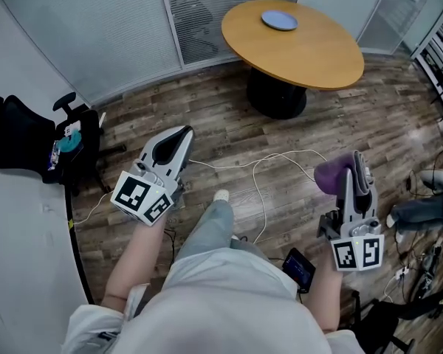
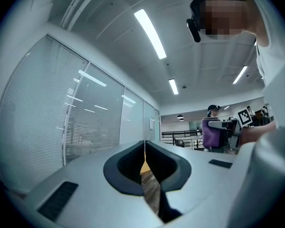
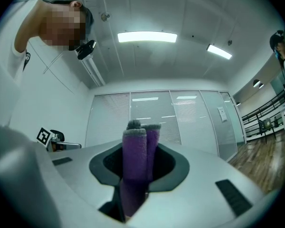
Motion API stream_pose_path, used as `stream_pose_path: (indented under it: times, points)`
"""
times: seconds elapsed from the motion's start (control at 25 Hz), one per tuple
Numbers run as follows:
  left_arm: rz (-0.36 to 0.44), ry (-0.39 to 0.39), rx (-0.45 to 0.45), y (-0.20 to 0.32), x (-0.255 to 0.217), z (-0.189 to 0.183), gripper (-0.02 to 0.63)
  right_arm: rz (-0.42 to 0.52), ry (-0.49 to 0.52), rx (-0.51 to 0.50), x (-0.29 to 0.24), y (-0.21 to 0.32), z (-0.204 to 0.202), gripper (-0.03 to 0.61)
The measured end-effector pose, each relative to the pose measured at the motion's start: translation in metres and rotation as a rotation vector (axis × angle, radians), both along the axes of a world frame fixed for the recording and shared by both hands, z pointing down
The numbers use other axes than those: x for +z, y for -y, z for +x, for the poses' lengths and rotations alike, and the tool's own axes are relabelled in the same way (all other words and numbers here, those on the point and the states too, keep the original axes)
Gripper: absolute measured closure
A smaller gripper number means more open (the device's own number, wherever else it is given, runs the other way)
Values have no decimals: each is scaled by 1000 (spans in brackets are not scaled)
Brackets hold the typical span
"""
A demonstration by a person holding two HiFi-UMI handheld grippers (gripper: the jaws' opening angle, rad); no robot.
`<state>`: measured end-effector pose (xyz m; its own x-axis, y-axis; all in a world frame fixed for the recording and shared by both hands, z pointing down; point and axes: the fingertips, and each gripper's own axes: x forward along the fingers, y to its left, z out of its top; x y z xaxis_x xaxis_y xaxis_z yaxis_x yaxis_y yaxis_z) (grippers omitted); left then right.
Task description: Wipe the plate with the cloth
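Round surface (image 1: 317, 61) at 12 o'clock carried the plate (image 1: 279, 20). Approach step: my right claw (image 1: 359, 159) clamped the cloth (image 1: 331, 174), my left claw (image 1: 181, 134) was closed and empty. Next, I judged: close in.

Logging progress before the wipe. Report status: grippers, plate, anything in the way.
Left gripper shut, empty. Right gripper shut on purple cloth. Blue plate on round table, not yet reached. White cable on floor between.
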<state>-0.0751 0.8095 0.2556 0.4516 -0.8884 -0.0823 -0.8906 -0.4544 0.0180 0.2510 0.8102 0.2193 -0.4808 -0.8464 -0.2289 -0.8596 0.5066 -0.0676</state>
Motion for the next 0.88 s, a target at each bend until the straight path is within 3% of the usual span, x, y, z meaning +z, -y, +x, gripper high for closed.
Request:
stream_pose_path:
  times: [0.48,0.88]
  points:
    - [-31,-15,26,80,11,-15,600,-16,-25,-8,9,68,-31,474]
    - [20,6,32,175,-13,-36,600,-12,-93,23,7,156,-55,474]
